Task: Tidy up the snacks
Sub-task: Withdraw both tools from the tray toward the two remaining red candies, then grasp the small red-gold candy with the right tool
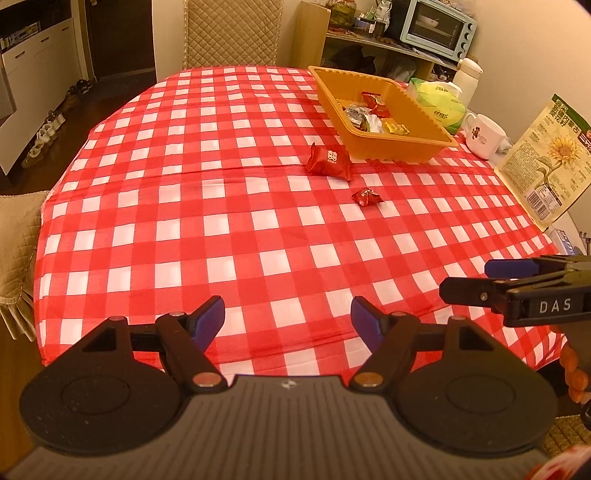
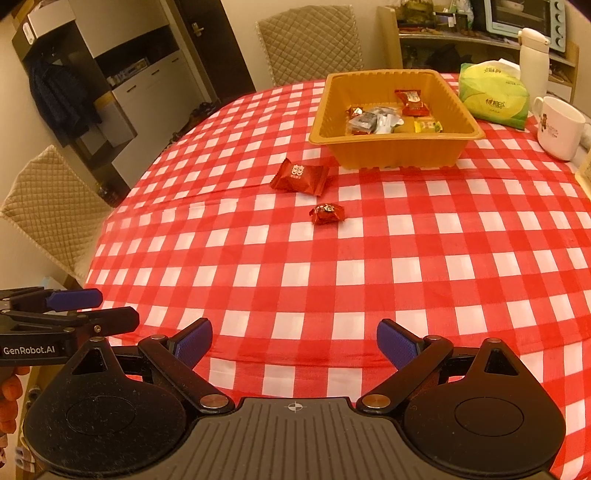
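Observation:
An orange tray (image 1: 399, 147) (image 2: 399, 149) holding several wrapped snacks stands at the far right of the red checked table. In front of it lie a red pillow-shaped snack packet (image 1: 328, 161) (image 2: 300, 176) and, nearer, a small red wrapped candy (image 1: 365, 198) (image 2: 327, 213). My left gripper (image 1: 287, 322) hovers open over the near table edge with nothing between its blue pads. My right gripper (image 2: 294, 343) is open too, empty, beside the left one. Each gripper shows at the side of the other's view: right gripper (image 1: 476, 278), left gripper (image 2: 114, 308).
A green tissue pack (image 1: 439, 103) (image 2: 493, 94), a white mug (image 1: 484, 134) (image 2: 559, 127), a white bottle (image 2: 533, 61) and a sunflower-seed bag (image 1: 550, 158) stand at the table's right side. Quilted chairs (image 1: 231, 31) (image 2: 55, 206) surround the table.

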The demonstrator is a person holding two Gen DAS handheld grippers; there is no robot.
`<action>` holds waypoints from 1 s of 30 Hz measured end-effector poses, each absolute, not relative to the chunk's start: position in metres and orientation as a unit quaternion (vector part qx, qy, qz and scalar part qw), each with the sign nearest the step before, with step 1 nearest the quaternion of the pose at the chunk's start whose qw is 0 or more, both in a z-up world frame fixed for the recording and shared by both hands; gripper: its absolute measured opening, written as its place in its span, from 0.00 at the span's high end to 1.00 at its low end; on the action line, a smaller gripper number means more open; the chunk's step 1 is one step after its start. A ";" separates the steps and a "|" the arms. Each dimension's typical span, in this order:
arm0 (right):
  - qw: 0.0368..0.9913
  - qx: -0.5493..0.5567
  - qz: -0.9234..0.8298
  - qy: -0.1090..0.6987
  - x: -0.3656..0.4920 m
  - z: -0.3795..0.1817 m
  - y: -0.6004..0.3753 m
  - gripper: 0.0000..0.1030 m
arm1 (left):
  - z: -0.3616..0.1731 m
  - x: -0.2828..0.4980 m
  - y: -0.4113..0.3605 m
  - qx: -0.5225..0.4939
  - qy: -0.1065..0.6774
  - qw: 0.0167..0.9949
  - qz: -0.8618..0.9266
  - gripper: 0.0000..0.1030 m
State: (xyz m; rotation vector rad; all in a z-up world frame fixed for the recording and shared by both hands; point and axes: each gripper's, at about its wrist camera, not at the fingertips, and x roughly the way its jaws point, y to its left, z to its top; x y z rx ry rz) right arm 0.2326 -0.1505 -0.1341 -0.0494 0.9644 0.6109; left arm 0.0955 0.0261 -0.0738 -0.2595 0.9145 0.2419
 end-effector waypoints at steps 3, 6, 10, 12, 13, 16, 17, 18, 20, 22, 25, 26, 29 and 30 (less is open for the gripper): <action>0.838 -0.025 0.293 0.459 0.238 -0.136 -0.151 0.08 | -0.075 0.102 0.025 -0.126 0.441 0.881 0.119 0.29; 0.835 -0.028 0.297 0.462 0.244 -0.138 -0.152 0.08 | -0.076 0.109 0.024 -0.127 0.441 0.880 0.123 0.29; 0.834 -0.034 0.306 0.458 0.253 -0.140 -0.154 0.08 | -0.080 0.118 0.024 -0.130 0.442 0.878 0.130 0.29; 0.835 -0.043 0.309 0.453 0.260 -0.142 -0.155 0.08 | -0.081 0.122 0.024 -0.130 0.443 0.877 0.135 0.29; 0.837 -0.048 0.309 0.449 0.263 -0.143 -0.156 0.08 | -0.083 0.124 0.025 -0.130 0.443 0.876 0.138 0.29; 0.841 -0.066 0.310 0.439 0.276 -0.148 -0.159 0.08 | -0.086 0.132 0.028 -0.129 0.444 0.874 0.150 0.29; 0.841 -0.071 0.312 0.436 0.281 -0.151 -0.161 0.08 | -0.087 0.134 0.030 -0.129 0.443 0.873 0.154 0.29; 0.841 -0.078 0.315 0.432 0.285 -0.153 -0.162 0.09 | -0.088 0.136 0.031 -0.130 0.442 0.873 0.158 0.29; 0.842 -0.096 0.318 0.425 0.294 -0.157 -0.163 0.16 | -0.090 0.141 0.035 -0.131 0.443 0.871 0.167 0.29; 0.840 -0.111 0.327 0.419 0.303 -0.161 -0.162 0.20 | -0.093 0.146 0.037 -0.134 0.443 0.869 0.175 0.29; 0.834 -0.136 0.344 0.409 0.316 -0.169 -0.159 0.28 | -0.097 0.152 0.040 -0.138 0.445 0.865 0.184 0.29; 0.832 -0.147 0.352 0.403 0.320 -0.172 -0.157 0.31 | -0.098 0.154 0.040 -0.140 0.446 0.864 0.186 0.29; 0.822 -0.185 0.375 0.387 0.333 -0.179 -0.148 0.36 | -0.103 0.158 0.040 -0.144 0.450 0.860 0.192 0.29; 0.818 -0.195 0.383 0.382 0.337 -0.182 -0.145 0.36 | -0.104 0.159 0.041 -0.145 0.451 0.859 0.194 0.29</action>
